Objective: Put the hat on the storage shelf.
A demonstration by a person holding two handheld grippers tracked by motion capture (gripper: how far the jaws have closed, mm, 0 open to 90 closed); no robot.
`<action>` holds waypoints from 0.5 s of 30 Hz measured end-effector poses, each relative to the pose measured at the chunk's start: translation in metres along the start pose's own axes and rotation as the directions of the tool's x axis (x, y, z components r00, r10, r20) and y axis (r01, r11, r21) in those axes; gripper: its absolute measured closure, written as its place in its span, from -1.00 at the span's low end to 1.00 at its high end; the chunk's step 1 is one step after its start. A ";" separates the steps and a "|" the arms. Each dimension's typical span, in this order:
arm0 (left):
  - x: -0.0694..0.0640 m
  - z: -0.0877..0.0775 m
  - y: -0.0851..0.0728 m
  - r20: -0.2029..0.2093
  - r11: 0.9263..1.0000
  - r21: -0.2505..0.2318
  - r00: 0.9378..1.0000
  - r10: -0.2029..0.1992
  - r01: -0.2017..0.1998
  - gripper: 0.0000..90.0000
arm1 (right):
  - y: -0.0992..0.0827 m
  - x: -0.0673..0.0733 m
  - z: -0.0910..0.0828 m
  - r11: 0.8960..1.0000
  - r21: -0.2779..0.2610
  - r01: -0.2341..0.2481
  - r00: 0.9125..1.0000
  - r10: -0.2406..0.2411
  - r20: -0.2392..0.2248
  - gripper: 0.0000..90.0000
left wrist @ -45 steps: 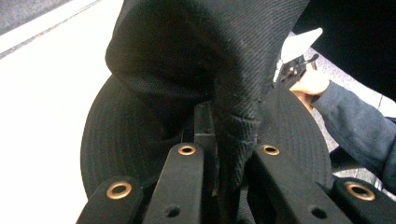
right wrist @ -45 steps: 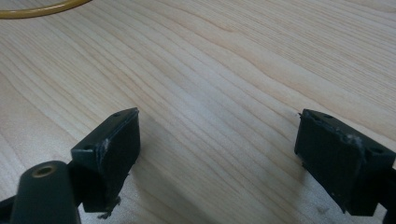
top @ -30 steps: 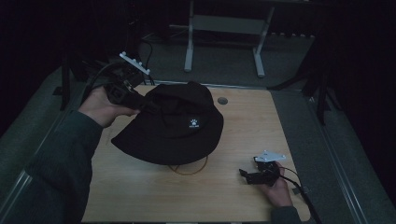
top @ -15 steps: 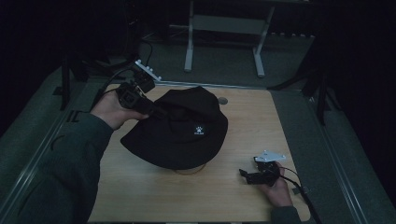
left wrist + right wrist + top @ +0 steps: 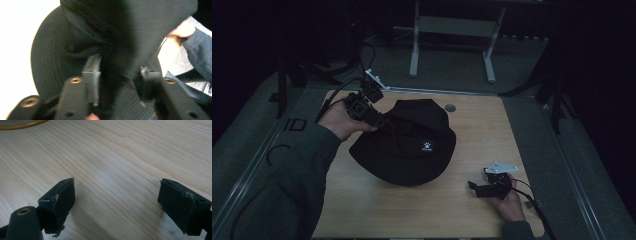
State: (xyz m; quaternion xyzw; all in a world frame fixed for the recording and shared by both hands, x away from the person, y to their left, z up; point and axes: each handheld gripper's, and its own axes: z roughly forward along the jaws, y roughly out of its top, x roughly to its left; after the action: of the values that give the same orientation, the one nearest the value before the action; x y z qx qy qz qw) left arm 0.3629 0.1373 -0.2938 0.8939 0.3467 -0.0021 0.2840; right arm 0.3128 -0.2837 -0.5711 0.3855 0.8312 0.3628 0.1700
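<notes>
One black bucket hat (image 5: 412, 147) lies on one wooden table (image 5: 492, 130), at about the centre of the high view; it carries one small white logo (image 5: 427, 147) on its crown side. Two grippers are there: the left gripper (image 5: 384, 121) at ten o'clock of the hat and the right gripper (image 5: 473, 186) at four o'clock, each with two black jaws (so four jaws in all). Two hands hold them, one each. One round grommet (image 5: 450, 107) sits in the tabletop at one o'clock of the hat. One grey three-cornered plate (image 5: 501, 167) tops the right gripper. One yellow-brown curved cord (image 5: 22, 124) shows at eleven o'clock of the right gripper view.
</notes>
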 end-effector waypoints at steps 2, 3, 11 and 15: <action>0.002 -0.001 -0.001 0.002 1.000 -0.004 1.000 -0.011 0.011 0.12 | 0.000 0.000 0.000 1.000 0.000 0.000 1.000 0.000 0.000 -0.69; 0.004 -0.005 -0.004 -0.019 1.000 -0.016 1.000 -0.018 0.018 -0.06 | 0.000 0.000 0.000 1.000 0.000 0.000 1.000 0.000 0.000 -0.69; 0.014 -0.018 -0.015 -0.027 0.996 -0.054 0.997 -0.076 0.074 -0.37 | 0.000 0.000 0.000 1.000 0.001 0.001 1.000 -0.001 0.000 -0.69; 0.016 -0.021 -0.016 -0.041 0.995 -0.060 0.995 -0.086 0.084 -0.46 | 0.000 0.000 0.000 1.000 0.001 0.002 1.000 -0.002 0.000 -0.69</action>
State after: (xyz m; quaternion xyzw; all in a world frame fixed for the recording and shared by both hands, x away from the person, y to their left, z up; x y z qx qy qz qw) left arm 0.3604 0.1676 -0.2874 0.8695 0.3905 0.0153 0.3020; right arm 0.3129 -0.2838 -0.5711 0.3848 0.8317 0.3622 0.1704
